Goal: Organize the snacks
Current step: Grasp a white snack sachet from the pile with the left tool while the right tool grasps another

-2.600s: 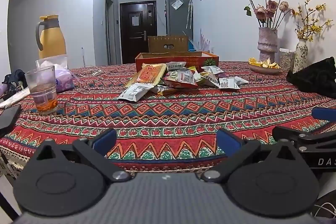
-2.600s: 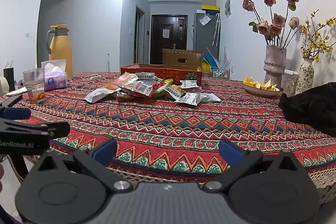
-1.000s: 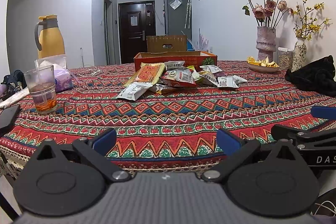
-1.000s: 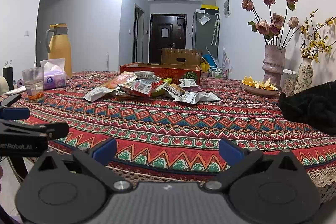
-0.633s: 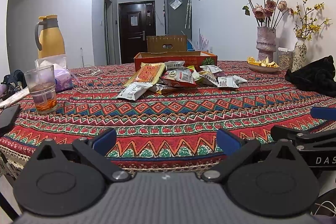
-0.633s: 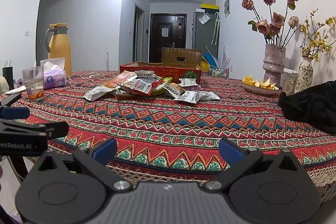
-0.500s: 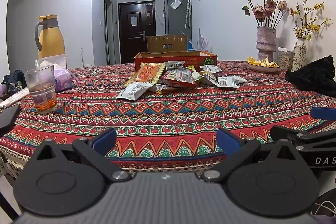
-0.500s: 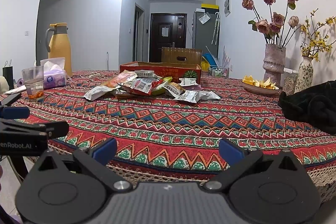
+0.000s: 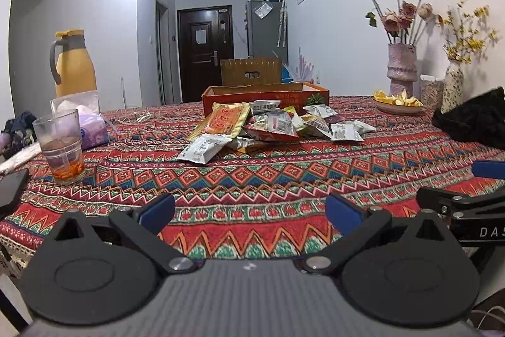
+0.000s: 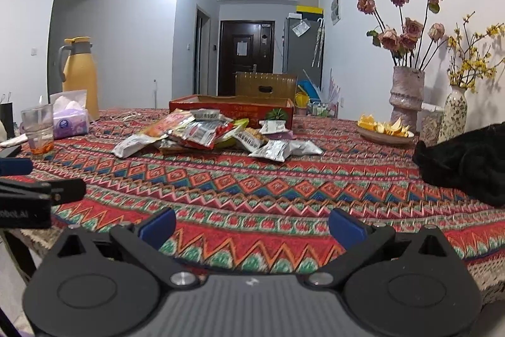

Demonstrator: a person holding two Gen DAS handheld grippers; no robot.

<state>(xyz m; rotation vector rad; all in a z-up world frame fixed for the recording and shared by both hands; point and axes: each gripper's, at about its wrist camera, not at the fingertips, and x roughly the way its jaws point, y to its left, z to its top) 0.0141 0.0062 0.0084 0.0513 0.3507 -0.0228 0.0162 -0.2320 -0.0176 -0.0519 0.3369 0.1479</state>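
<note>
Grippers: left gripper (image 9: pixel 249 212) wide open, empty | right gripper (image 10: pixel 251 226) wide open, empty | snack packets (image 9: pixel 268 128) piled before red box (image 9: pixel 265 97)

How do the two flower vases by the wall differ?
The pink vase is wider, ribbed and plain-coloured; the speckled vase is slimmer and smooth. The pink vase holds dried roses, the speckled vase yellow blossom twigs. Both stand upright on the table.
</note>
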